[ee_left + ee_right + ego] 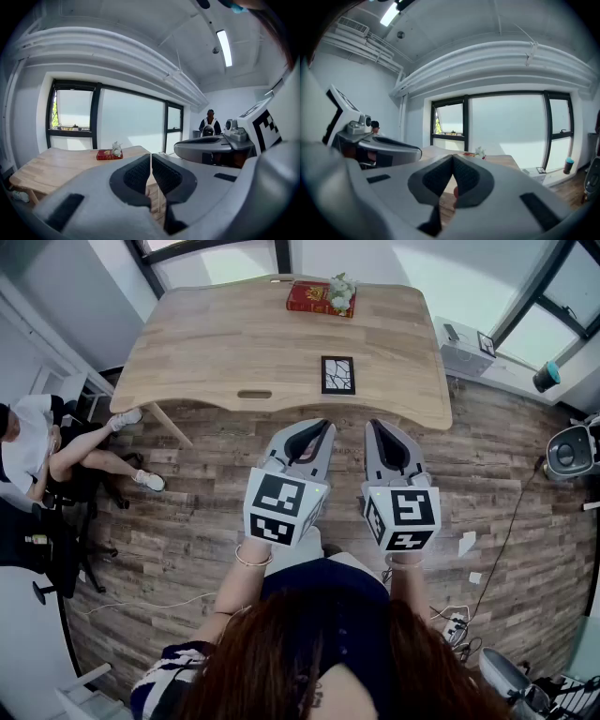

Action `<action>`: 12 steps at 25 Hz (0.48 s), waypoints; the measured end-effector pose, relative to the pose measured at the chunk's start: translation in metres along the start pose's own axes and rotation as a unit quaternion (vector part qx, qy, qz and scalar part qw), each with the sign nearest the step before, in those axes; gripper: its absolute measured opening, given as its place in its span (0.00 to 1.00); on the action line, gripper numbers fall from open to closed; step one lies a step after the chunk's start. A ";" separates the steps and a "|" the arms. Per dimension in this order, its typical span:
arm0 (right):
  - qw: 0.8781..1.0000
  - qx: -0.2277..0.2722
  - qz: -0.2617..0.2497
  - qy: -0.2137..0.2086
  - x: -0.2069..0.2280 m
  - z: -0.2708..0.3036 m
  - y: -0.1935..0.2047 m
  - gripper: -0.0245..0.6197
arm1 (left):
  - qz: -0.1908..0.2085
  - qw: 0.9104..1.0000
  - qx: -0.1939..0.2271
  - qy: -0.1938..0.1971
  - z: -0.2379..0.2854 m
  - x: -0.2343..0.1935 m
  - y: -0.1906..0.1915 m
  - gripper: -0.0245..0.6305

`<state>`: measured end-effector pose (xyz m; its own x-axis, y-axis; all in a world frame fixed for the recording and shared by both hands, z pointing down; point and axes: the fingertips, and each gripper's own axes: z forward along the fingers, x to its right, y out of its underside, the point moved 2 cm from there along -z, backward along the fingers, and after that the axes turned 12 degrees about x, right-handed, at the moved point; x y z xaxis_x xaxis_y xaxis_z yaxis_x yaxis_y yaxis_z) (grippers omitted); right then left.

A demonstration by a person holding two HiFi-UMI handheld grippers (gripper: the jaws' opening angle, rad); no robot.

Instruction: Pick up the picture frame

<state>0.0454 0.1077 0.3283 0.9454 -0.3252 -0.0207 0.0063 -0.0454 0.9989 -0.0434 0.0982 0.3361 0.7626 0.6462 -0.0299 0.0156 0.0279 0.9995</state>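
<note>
The picture frame [337, 374], dark-edged with a black-and-white picture, lies flat near the front edge of the wooden table [234, 343]. Both grippers hover over the floor in front of the table, short of the frame and pointing toward it. My left gripper [323, 425] is shut with nothing in it, its pads meeting [150, 155]. My right gripper [373, 425] is also shut and empty [453, 159]. The frame does not show in either gripper view; the jaws block the near tabletop.
A red book [321, 297] with a small pale ornament [116, 149] sits at the table's far edge. A seated person [37, 451] is at the left. A white unit [464, 348], a teal cup [547, 376], a round appliance [570, 454] and floor cables [457, 624] are at the right.
</note>
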 end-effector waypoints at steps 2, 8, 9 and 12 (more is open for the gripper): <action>1.000 0.004 0.000 0.006 -0.002 0.008 0.000 0.08 | -0.001 1.000 0.000 -0.001 0.002 -0.009 0.001 0.09; 0.999 0.004 0.022 0.030 -0.006 0.023 0.004 0.08 | -0.004 1.000 -0.002 0.011 0.008 -0.029 0.005 0.09; 0.999 0.006 0.026 0.033 -0.007 0.025 0.003 0.08 | -0.006 1.000 -0.004 0.013 0.008 -0.032 0.006 0.09; 0.999 0.006 0.029 0.038 -0.009 0.032 0.003 0.08 | -0.014 1.000 -0.009 0.016 0.010 -0.042 0.010 0.09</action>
<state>0.0268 0.0807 0.3304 0.9660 -0.2556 0.0400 -0.0521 -0.0407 0.9978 -0.0685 0.0633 0.3470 0.7415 0.6684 -0.0590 0.0256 0.0596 0.9979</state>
